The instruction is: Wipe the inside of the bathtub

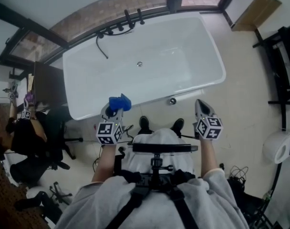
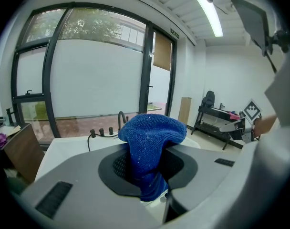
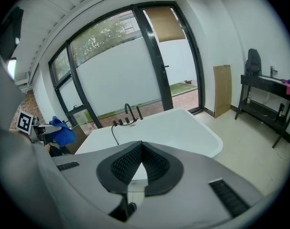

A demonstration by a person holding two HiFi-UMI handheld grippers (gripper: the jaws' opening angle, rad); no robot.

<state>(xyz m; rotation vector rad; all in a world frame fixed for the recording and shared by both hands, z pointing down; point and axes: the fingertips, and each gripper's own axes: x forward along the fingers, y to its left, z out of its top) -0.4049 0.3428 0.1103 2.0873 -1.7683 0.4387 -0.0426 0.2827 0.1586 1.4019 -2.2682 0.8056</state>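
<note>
The white bathtub (image 1: 212, 56) takes up most of the head view. It sits out past both sets of fingertips, with its near rim just beyond them and neither gripper over the rim. It looks bare and dry inside as far as I can tell.

The left gripper (image 1: 111, 113) is clamped on a blue cloth (image 2: 150, 142). The cloth is pinched between the pads, its bunched top mushrooms out above the fingertips and a tail hangs below them. It's outside the tub, just short of the near left corner.

The right gripper (image 1: 202, 106) is off to the other side, well apart from the left one. Its fingers are pressed together at the tips with nothing between them, and they point at the tub's near right edge.

The black faucet (image 3: 128, 111) and its knobs are on the far rim, way beyond both fingertips. The small drain (image 1: 139, 64) is mid-floor of the tub, ahead of the fingers and between the two grippers.
</note>
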